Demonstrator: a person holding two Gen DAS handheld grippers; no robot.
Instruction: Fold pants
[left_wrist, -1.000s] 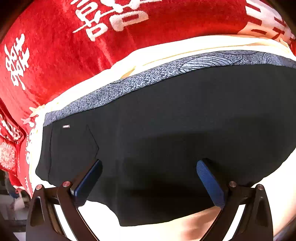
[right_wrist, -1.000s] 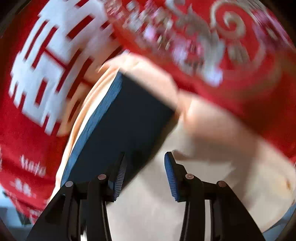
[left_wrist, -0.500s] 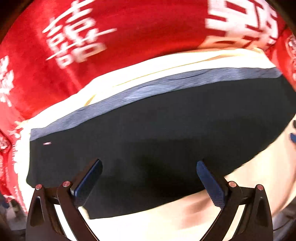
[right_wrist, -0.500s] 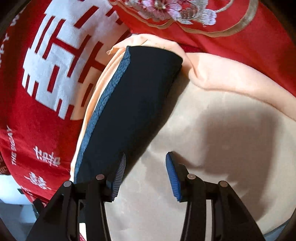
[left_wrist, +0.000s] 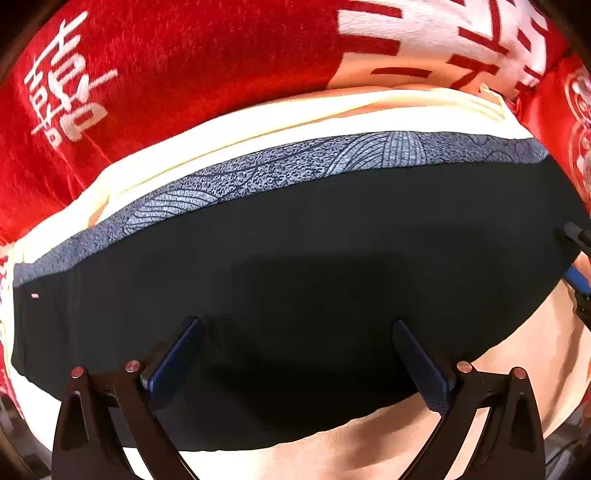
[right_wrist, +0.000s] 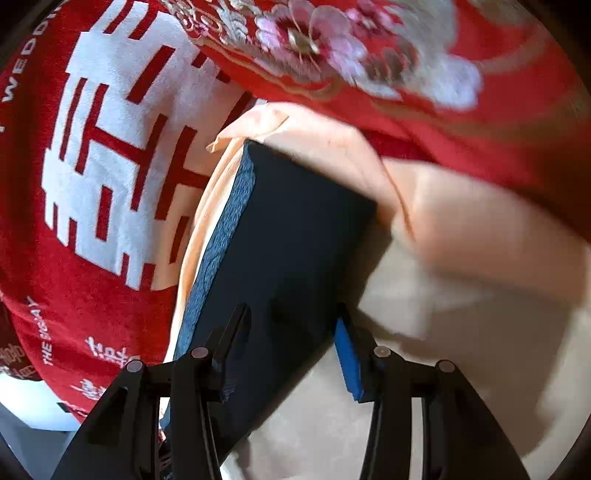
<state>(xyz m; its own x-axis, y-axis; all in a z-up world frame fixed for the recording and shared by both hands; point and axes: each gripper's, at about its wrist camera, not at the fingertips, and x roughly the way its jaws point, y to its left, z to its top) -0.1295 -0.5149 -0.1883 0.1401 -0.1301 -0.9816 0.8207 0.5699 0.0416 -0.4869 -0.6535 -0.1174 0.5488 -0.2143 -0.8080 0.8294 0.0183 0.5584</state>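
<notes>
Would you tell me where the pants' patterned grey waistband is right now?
In the left wrist view, the waistband runs along the far edge of the black pants, bordering the cream sheet.

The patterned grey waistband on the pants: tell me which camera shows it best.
The left wrist view. There the waistband runs nearly edge to edge along the top of the black pants, its wavy line pattern sharp. The right wrist view shows it only as a narrow, foreshortened strip along the pants' left edge.

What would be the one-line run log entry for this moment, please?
left gripper: open above black pants | right gripper: open, astride pants end | pants: folded on cream cloth
</notes>
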